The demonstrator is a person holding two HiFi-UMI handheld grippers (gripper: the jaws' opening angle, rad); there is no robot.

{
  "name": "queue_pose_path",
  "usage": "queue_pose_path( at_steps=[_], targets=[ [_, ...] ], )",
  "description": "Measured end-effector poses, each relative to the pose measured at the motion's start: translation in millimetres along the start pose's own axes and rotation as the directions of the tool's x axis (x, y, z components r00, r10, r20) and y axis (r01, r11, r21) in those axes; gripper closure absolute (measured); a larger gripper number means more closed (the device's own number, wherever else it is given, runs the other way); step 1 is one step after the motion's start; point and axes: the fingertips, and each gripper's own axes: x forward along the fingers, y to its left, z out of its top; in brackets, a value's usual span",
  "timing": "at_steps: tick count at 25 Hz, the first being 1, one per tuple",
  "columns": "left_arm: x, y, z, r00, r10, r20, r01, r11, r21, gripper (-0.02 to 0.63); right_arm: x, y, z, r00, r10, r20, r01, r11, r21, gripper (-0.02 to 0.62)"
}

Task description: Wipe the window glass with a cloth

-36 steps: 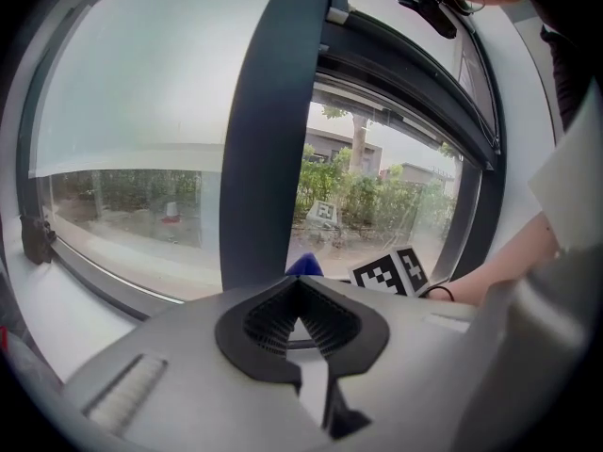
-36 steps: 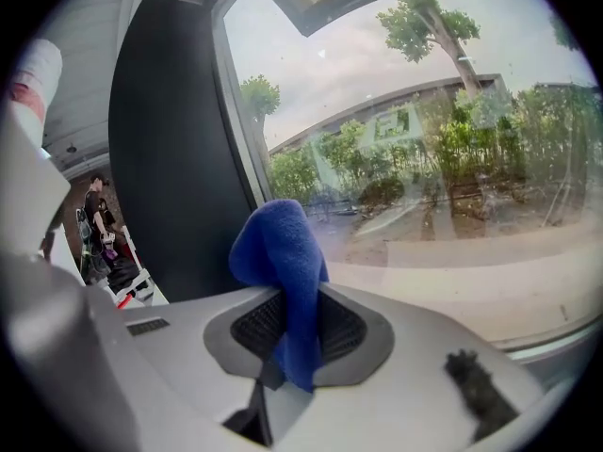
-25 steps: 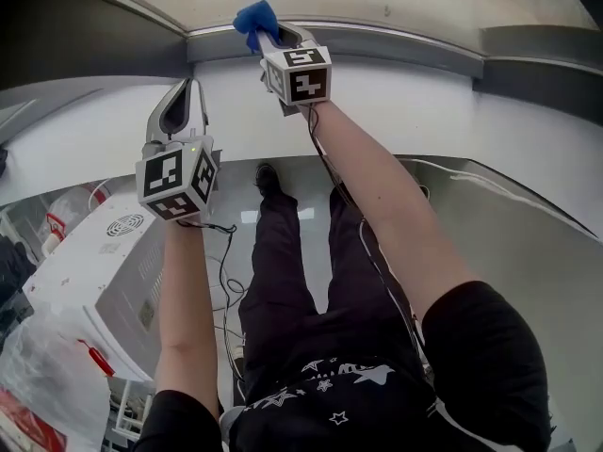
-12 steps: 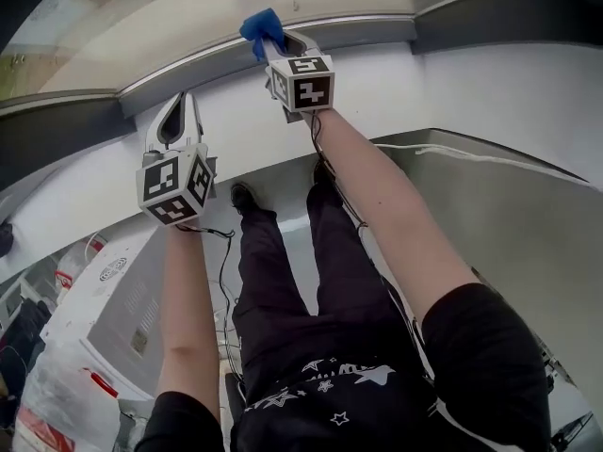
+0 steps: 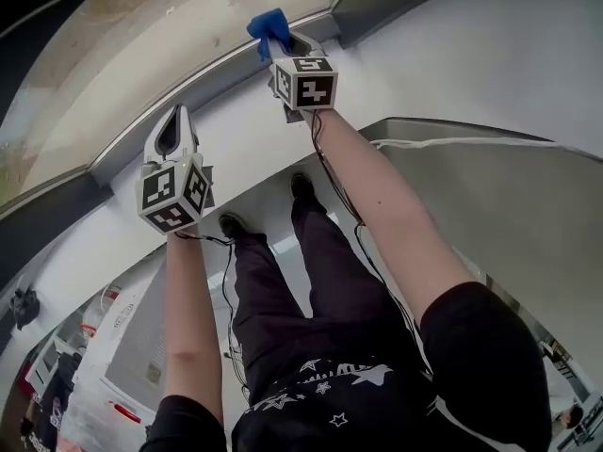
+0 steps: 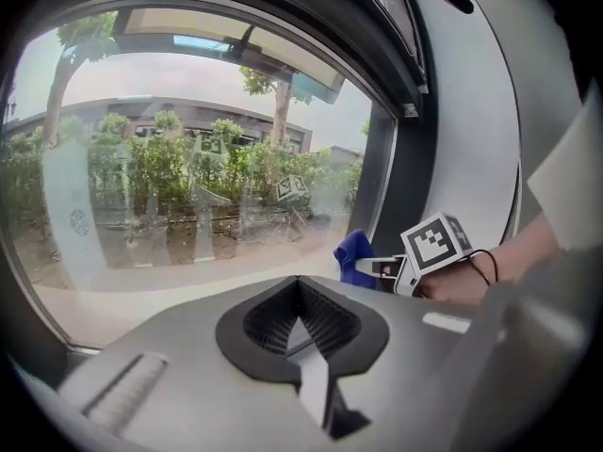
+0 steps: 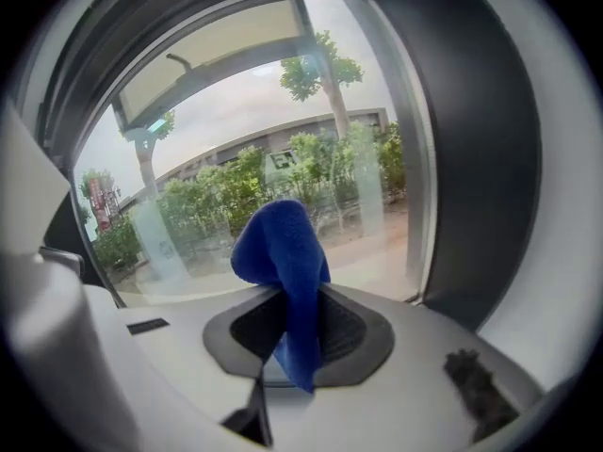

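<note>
Item one, window glass [image 5: 141, 55]: a broad pane in a dark frame [image 7: 471, 158]. Through it I see trees and a low building. Item two, blue cloth [image 5: 268, 24]: it is pinched in my right gripper [image 5: 283, 43] and stands close to the glass at its lower edge, beside the frame's upright post. I cannot tell whether it touches the pane. In the right gripper view the cloth [image 7: 283, 252] rises in a folded hump in front of the glass, and a tail of it hangs down between the black pads. The right gripper [image 7: 297, 332] is clamped firmly on that fold. Item three, left gripper [image 5: 174, 125]: it is held up below the glass, apart from the pane and well to the left of the cloth. In the left gripper view its fingers are pressed together with nothing between them [image 6: 300, 295]. That view also shows the cloth [image 6: 353, 252] and the right gripper [image 6: 377, 266] at the glass's lower right corner. Item four, white wall [image 5: 452, 55]: it runs beneath the glass. Item five, the person's legs in dark trousers [image 5: 311, 290]: they stand below the glass, between the two raised forearms.
</note>
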Motion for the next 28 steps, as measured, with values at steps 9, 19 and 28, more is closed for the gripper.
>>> queue_pose_path(
  at_steps=[9,19,28],
  targets=[
    [40,-77,25,0.997,-0.071,0.002,0.071,0.997,0.043,0.597,-31,-103,21,0.994,-0.11,0.028,0.108,0.992,0.063,0.522],
    [17,-84,12,0.999,-0.039,-0.003,0.039,0.999,0.022,0.597,-65,-105,8,0.995,-0.096,0.012,0.095,0.994,0.052,0.521],
    [-65,-70,25,0.996,-0.052,0.067,0.053,0.998,-0.013,0.597,-138,-22,23,0.997,-0.045,0.058,0.044,0.999,0.009,0.522]
  ],
)
